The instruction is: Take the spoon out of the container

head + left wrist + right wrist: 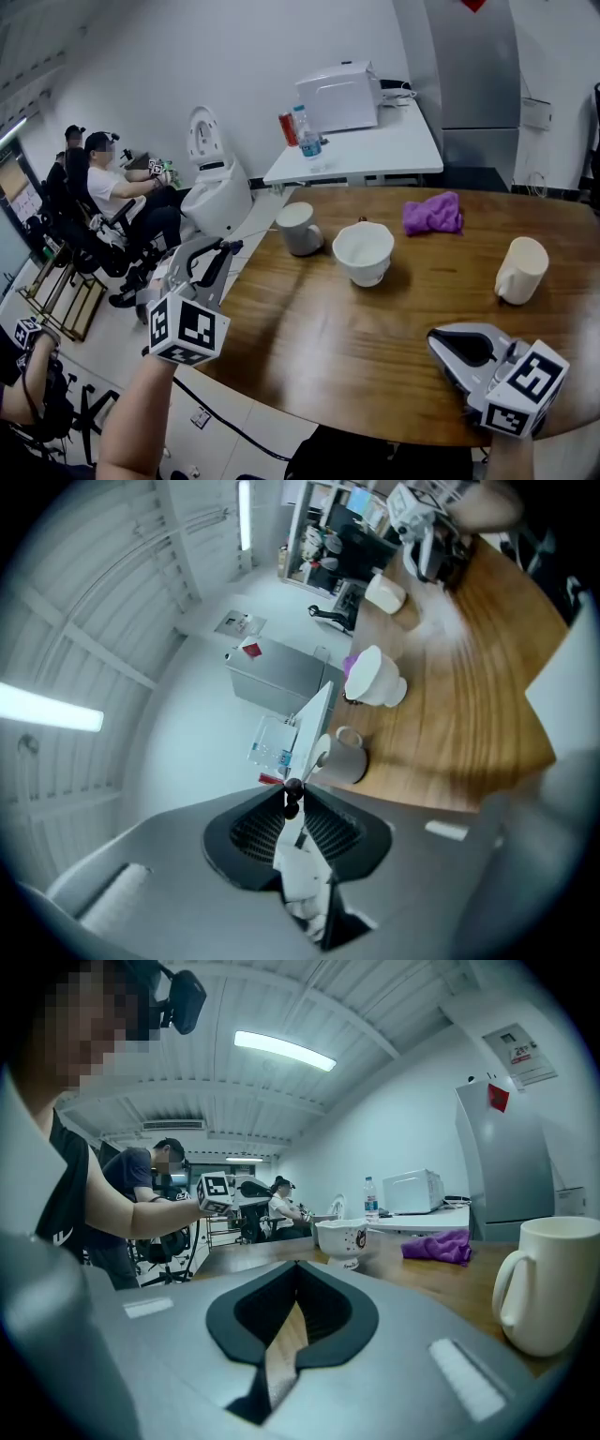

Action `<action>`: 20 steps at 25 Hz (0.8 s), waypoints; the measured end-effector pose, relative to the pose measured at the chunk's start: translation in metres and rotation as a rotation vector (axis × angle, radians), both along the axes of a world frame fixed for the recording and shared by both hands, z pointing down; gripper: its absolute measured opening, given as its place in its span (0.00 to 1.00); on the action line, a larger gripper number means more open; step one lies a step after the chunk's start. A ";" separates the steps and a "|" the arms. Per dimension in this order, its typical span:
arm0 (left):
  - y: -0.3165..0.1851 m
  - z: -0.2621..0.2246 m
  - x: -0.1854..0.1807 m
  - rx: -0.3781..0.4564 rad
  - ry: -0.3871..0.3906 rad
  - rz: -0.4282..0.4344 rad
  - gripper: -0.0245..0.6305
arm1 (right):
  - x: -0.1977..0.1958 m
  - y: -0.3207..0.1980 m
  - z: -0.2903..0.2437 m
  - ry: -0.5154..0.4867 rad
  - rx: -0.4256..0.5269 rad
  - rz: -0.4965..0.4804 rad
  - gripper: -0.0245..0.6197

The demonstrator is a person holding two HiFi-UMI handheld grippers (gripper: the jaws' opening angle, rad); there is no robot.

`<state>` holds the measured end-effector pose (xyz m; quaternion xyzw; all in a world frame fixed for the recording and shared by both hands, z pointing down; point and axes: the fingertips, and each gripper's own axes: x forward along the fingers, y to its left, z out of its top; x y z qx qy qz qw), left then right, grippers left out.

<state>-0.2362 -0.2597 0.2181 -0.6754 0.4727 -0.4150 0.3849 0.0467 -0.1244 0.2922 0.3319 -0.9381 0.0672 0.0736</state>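
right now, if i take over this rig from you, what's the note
Left gripper: shut on the small thin-handled silvery spoon, held beyond the brown wooden table's left edge.
Right gripper: shut, empty, at the table's near edge.
Grey ceramic mug, white bowl and cream mug stand on the table, no spoon showing in any.
Done: spoon is out.
Left: probably just set it down.

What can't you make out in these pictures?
- Head view: what is inside the grey mug; its own wall hides it.
- Head view: a speck on the far rim of the white bowl, too small to name.
- Left gripper view: the spoon in the shut jaws of the left gripper is tiny, and the pads hide its handle end.
- Right gripper view: the inside of the cream mug, hidden by its wall.
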 end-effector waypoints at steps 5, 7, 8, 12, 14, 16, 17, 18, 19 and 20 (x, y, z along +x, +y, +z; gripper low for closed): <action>0.021 0.028 -0.003 -0.287 0.482 0.039 0.15 | 0.000 -0.001 0.000 -0.003 -0.001 0.002 0.04; 0.026 0.041 -0.004 -0.398 0.582 0.040 0.15 | -0.001 0.000 0.000 -0.003 -0.002 0.001 0.04; 0.028 0.049 -0.004 -0.452 0.612 0.037 0.15 | -0.001 0.001 -0.001 -0.003 -0.002 0.000 0.04; 0.030 0.082 0.001 -0.702 0.687 0.038 0.15 | -0.001 0.001 -0.001 -0.002 0.000 0.001 0.04; 0.032 0.098 0.007 -0.848 0.737 0.054 0.14 | -0.001 0.000 0.000 -0.003 0.002 0.000 0.04; 0.033 0.107 0.010 -0.967 0.766 0.064 0.14 | -0.001 -0.001 0.000 -0.004 0.002 -0.001 0.04; 0.033 0.112 0.011 -1.016 0.755 0.062 0.14 | -0.001 0.000 -0.001 -0.004 0.001 -0.001 0.04; 0.034 0.118 0.010 -1.057 0.729 0.055 0.14 | -0.001 0.000 -0.001 -0.003 0.001 0.000 0.04; 0.034 0.124 0.009 -1.094 0.693 0.043 0.14 | -0.001 0.000 -0.002 -0.003 0.001 0.000 0.04; 0.035 0.131 0.008 -1.127 0.653 0.029 0.14 | -0.001 0.000 -0.002 -0.002 0.001 0.000 0.04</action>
